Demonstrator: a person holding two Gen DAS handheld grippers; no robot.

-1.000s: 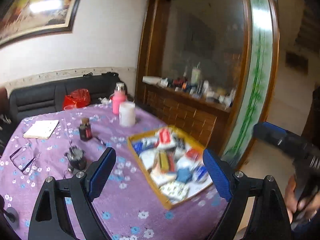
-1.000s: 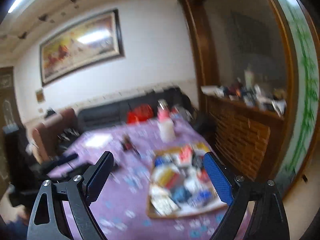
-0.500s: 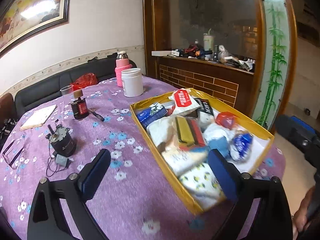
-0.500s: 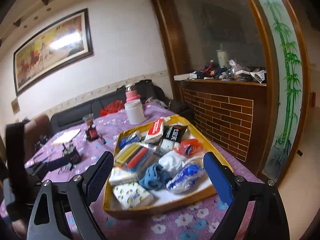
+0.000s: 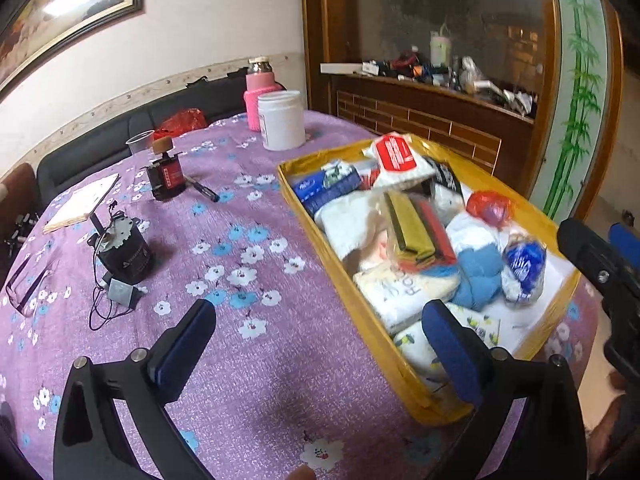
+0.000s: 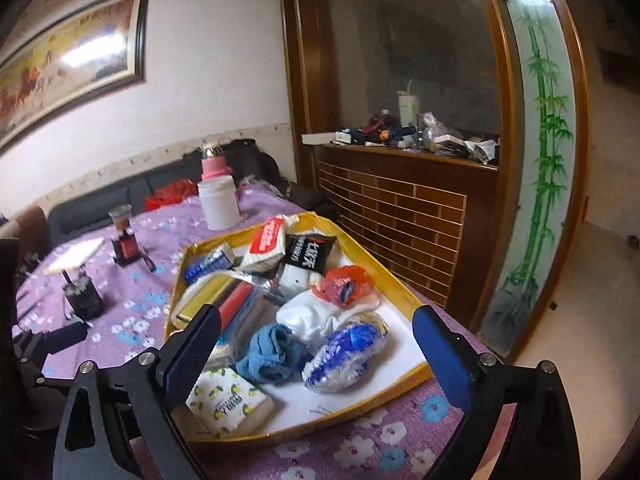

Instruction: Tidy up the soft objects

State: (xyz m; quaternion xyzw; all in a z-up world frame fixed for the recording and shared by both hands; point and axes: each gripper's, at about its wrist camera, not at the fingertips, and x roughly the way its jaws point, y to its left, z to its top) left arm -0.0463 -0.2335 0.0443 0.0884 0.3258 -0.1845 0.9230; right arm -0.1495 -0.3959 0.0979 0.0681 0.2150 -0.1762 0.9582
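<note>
A yellow-rimmed tray (image 5: pixel 344 276) (image 6: pixel 400 284) on the purple flowered tablecloth holds several soft things: a blue cloth (image 6: pixel 272 350) (image 5: pixel 478 278), a blue-and-white bagged bundle (image 6: pixel 344 354) (image 5: pixel 522 266), a lemon-print tissue pack (image 6: pixel 228 404), a white cloth (image 6: pixel 312 314), a red bag (image 6: pixel 344 284) and a red-and-white pack (image 6: pixel 270 242). My left gripper (image 5: pixel 316 354) is open and empty above the tray's near left rim. My right gripper (image 6: pixel 316 358) is open and empty, over the tray's near end around the blue cloth and bundle.
On the table left of the tray stand a white jar (image 5: pixel 280 120), a pink bottle (image 5: pixel 260 94), a small red box (image 5: pixel 166 176), a pen (image 5: pixel 202 190), a black motor with wires (image 5: pixel 122 252), a notepad (image 5: pixel 82 202) and glasses (image 5: pixel 26 280). A cluttered wooden cabinet (image 6: pixel 400 184) stands behind.
Both grippers have come closer to the table and lower over the tray. Both stay open and empty.
</note>
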